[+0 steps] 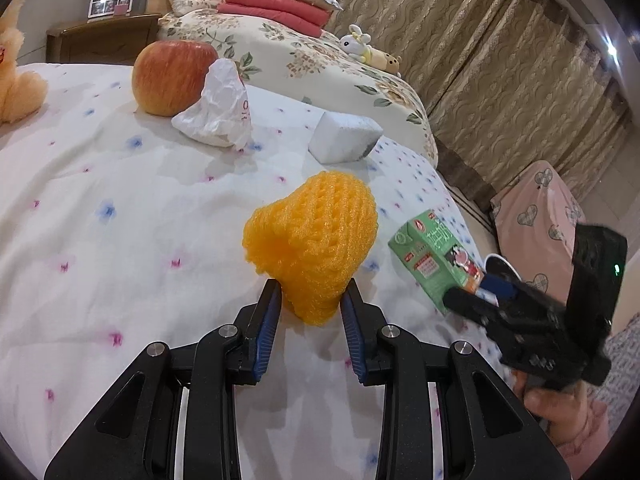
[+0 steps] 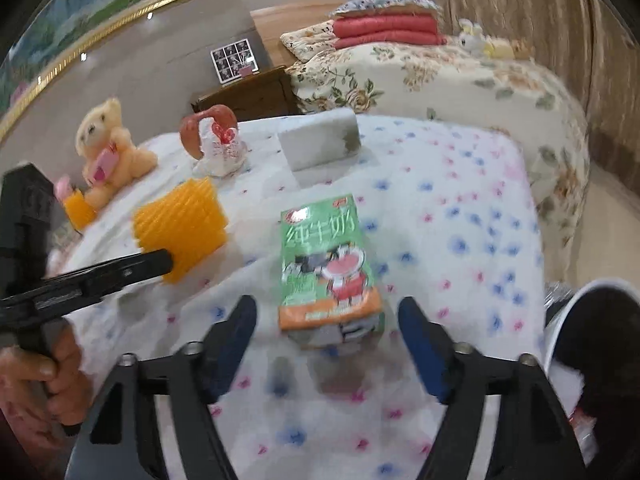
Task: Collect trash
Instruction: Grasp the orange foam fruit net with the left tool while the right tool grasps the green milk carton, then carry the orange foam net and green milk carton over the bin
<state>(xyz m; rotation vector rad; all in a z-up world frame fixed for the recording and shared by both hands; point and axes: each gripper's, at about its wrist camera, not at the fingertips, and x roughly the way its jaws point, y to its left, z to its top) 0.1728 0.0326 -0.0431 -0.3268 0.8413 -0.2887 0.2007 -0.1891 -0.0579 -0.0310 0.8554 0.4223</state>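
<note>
Item one: my left gripper [image 1: 311, 300] clenched on the orange foam net [image 1: 312, 244], frame centre. Item two: my right gripper [image 2: 328, 332] released, jaws straddling the green milk carton [image 2: 328, 268], lower centre, untouched.

foam net [image 1: 310, 248] blocks, bedspread [image 1: 120, 200] beside open

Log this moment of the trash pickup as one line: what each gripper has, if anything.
left gripper: jaws shut on orange foam net | right gripper: jaws open around green milk carton, not gripping | surface: flowered bedspread
</note>
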